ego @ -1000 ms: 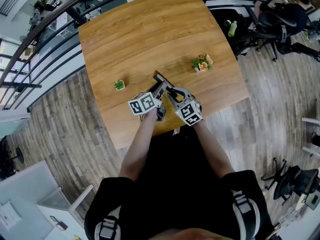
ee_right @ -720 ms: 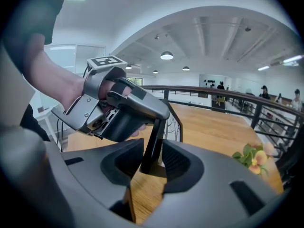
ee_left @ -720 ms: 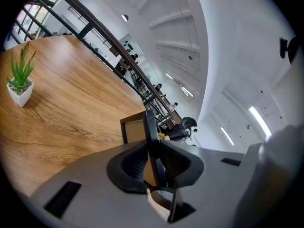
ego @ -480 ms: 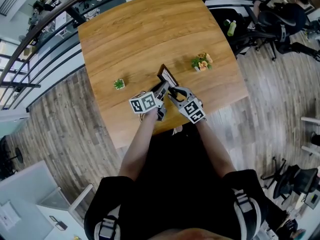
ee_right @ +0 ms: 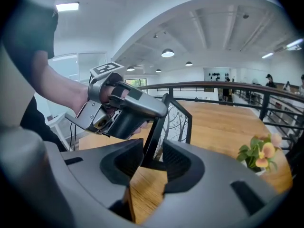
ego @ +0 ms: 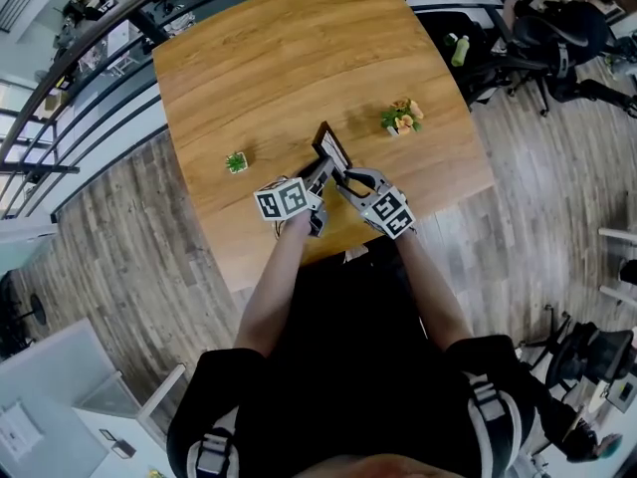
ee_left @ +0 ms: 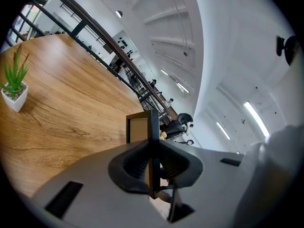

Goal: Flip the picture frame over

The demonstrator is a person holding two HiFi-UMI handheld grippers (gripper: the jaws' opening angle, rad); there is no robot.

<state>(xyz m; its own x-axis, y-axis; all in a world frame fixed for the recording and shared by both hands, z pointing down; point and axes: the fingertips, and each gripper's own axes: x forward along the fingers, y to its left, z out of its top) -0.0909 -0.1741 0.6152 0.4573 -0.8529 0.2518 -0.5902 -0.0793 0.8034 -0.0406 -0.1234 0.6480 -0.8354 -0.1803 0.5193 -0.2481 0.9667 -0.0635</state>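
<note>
1. small green plant (ego: 236, 162). White pot, standing on the wooden surface (ego: 259, 58), well to the left of the work. Judged to be far enough off that the turning frame will not reach it.

2. left hand-held gripper (ee_left: 153, 161). Jaws closing, with the thin side of the frame between them and a pad against each face. It points nearly level. Judged purpose: to carry the frame by its edge, so that both faces are free to swing round.

3. picture frame (ego: 331, 148). Dark moulding, near the front middle of the surface, between the two tools. It is stood up on edge and a little tilted, with neither face down. The brown backing faces the left tool and the bare-branch picture faces the right one. Judged to be about halfway through the flip. Whether its lower edge touches the surface cannot be told.

4. right hand-held gripper (ee_right: 153, 156). Jaws apart, with the frame's lower corner in the gap and wood grain showing through beneath it. The pads do not visibly press on the frame. It is angled downward toward the corner. Judged purpose: to guide or catch the low end while the other tool bears the load, or to be free for a fresh hold.

5. potted flowers (ego: 402, 119). Orange and yellow blooms, on the surface to the right, apart from the frame and untouched.
</note>
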